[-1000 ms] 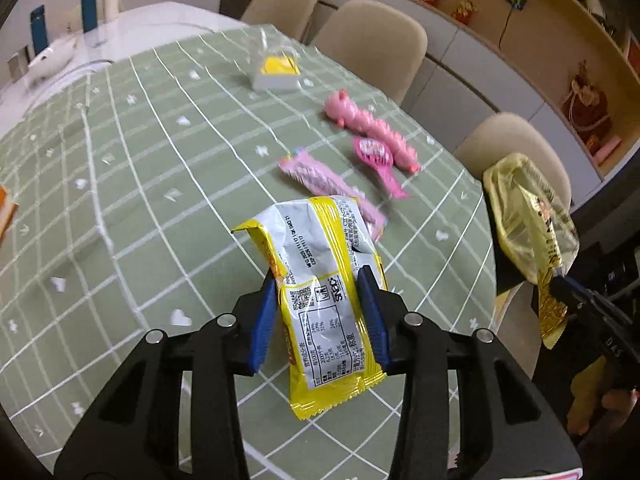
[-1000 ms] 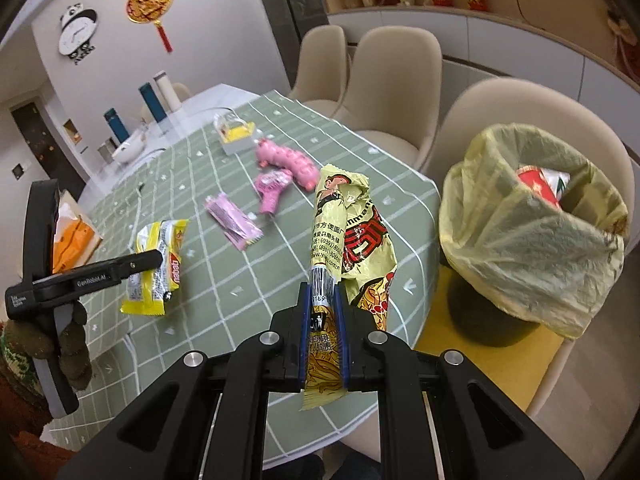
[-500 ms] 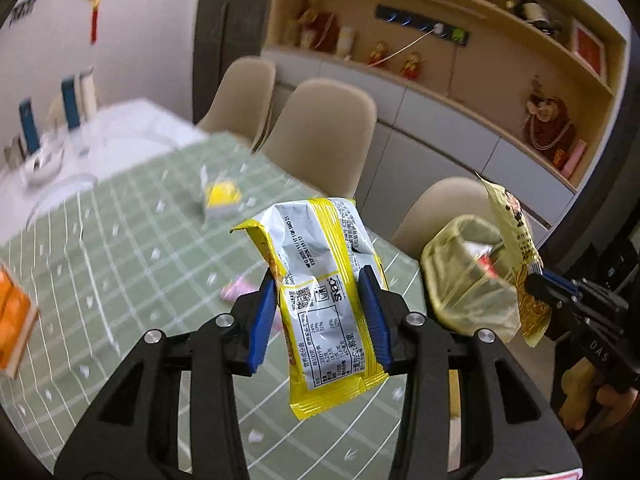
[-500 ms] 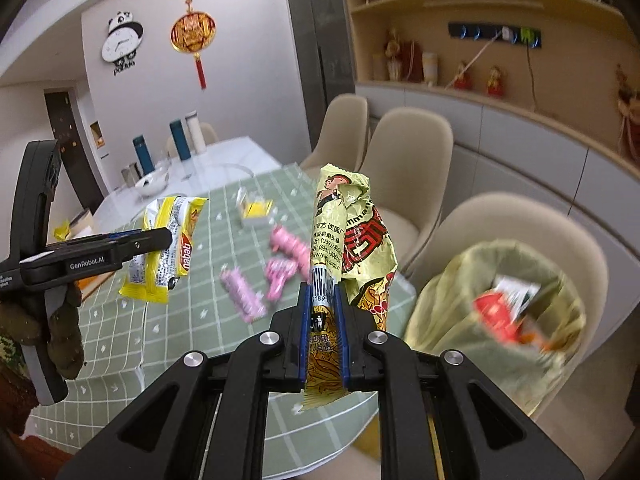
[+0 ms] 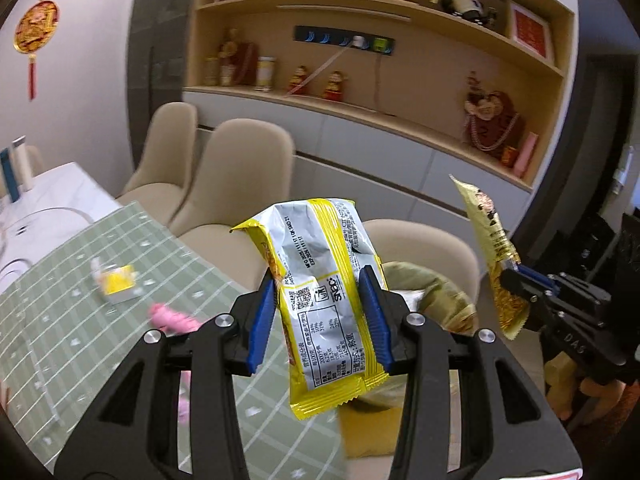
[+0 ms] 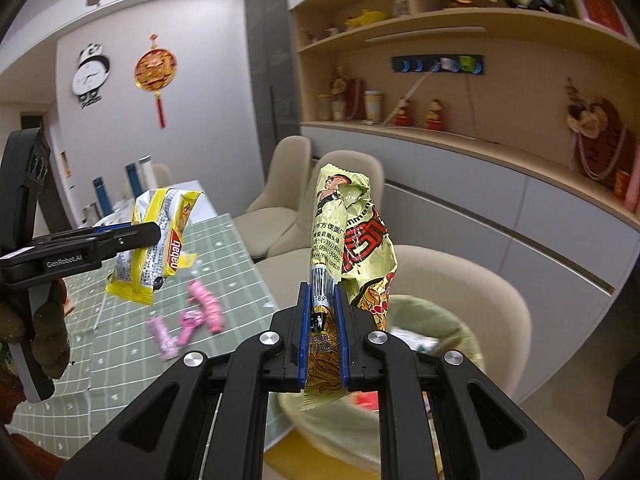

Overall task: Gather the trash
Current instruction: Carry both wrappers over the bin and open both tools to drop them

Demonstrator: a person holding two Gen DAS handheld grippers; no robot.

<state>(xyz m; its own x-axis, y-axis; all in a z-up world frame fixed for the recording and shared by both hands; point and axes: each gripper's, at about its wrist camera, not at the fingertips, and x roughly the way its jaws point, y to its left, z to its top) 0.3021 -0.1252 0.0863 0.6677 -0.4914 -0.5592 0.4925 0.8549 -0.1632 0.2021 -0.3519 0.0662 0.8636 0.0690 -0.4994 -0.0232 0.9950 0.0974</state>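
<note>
My left gripper [image 5: 320, 312] is shut on a yellow and silver snack wrapper [image 5: 320, 280] and holds it in the air over the table's right edge. My right gripper [image 6: 323, 332] is shut on a crumpled yellow noodle packet [image 6: 352, 240] and holds it above a yellow trash bag [image 6: 440, 328] that sits on a beige chair. The bag also shows in the left wrist view [image 5: 432, 296], just behind the held wrapper. Each gripper shows in the other's view: the right one [image 5: 516, 276] and the left one [image 6: 152, 232].
The green checked table [image 6: 224, 248] carries a pink toy [image 6: 206, 304], a pink brush [image 6: 188, 324], a pink wrapper [image 6: 162, 336] and a small clear box with yellow inside [image 5: 116, 284]. Beige chairs [image 5: 240, 184] line the table's far side. A cabinet with shelves runs behind.
Both grippers have risen and tilted up with their wrappers, so the table has dropped low in both views. The trash bag now lies right below the right gripper.
</note>
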